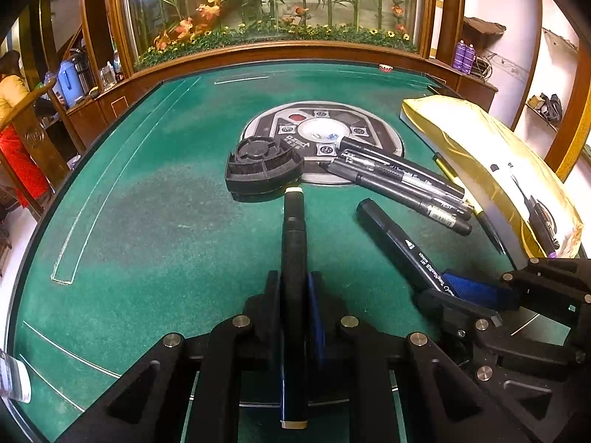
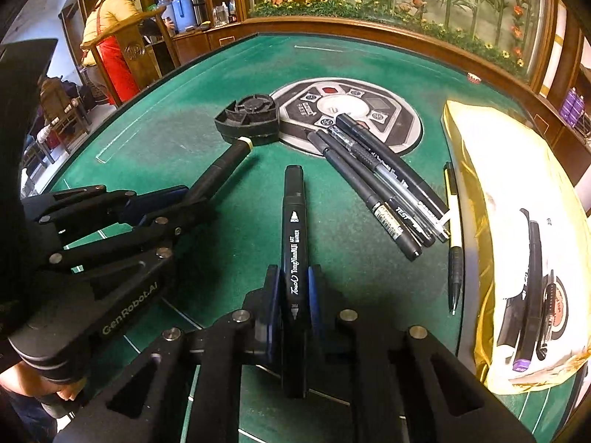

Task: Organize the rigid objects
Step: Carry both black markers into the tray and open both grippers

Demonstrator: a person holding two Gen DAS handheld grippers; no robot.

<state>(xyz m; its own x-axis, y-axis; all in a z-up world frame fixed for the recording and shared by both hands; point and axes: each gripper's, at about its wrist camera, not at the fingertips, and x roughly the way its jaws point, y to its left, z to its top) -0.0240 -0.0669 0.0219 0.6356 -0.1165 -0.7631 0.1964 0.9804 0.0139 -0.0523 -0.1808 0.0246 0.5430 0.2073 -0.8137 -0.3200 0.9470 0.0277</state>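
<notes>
My left gripper [image 1: 294,280] is shut on a black marker with a cream end band [image 1: 293,229], whose tip points at a black pen holder [image 1: 262,166] lying on the green table [image 1: 147,221]. The right wrist view shows that same left gripper [image 2: 188,195], marker [image 2: 225,162] and holder [image 2: 251,116]. My right gripper [image 2: 294,277] is shut on a black "Touch" art marker [image 2: 293,214] just above the felt. From the left wrist view, the right gripper [image 1: 443,288] and its marker [image 1: 391,236] sit at the lower right. Several black pens [image 2: 380,184] lie in a loose pile.
A round control panel [image 2: 402,118] is set in the table's middle. At the right lies a gold and white bag [image 2: 517,240] printed with pens, with a yellow and black pen [image 2: 453,229] beside it. A person [image 2: 107,29] stands beyond the table's far left edge.
</notes>
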